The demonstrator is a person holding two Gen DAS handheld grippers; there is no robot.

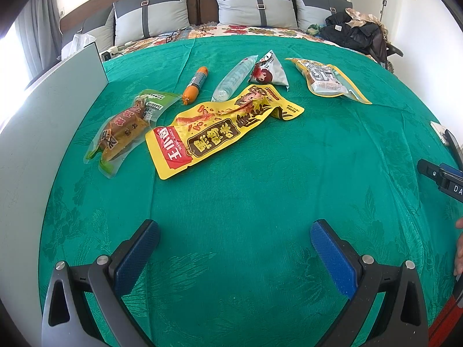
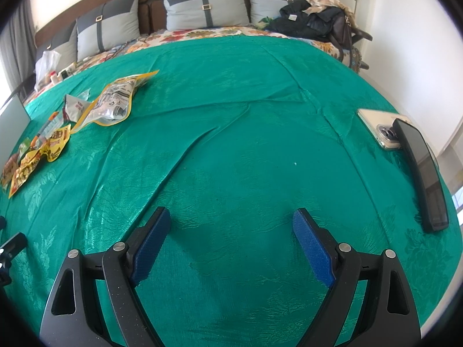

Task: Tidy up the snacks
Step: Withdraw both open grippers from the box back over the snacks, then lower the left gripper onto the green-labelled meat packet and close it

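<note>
Several snacks lie on a green bedspread (image 1: 260, 190). In the left wrist view a long yellow packet (image 1: 220, 130) is nearest, a clear pack with a brown snack (image 1: 127, 130) left of it, an orange sausage (image 1: 195, 85) and a clear tube pack (image 1: 234, 78) behind, then a white triangular pouch (image 1: 267, 70) and a yellow-edged bag (image 1: 328, 81) to the right. My left gripper (image 1: 234, 237) stands open over bare cloth, well short of them. My right gripper (image 2: 231, 222) is open too, nothing between its fingers; the same yellow-edged bag (image 2: 114, 101) and yellow packet (image 2: 37, 156) lie far left.
A pale grey box wall (image 1: 58, 121) stands at the left edge. Two phones (image 2: 376, 128) (image 2: 422, 173) lie on the right of the bed. Pillows (image 1: 254, 5) and a pile of dark clothes (image 1: 356, 29) sit at the headboard. A hand (image 1: 458, 248) shows at the right rim.
</note>
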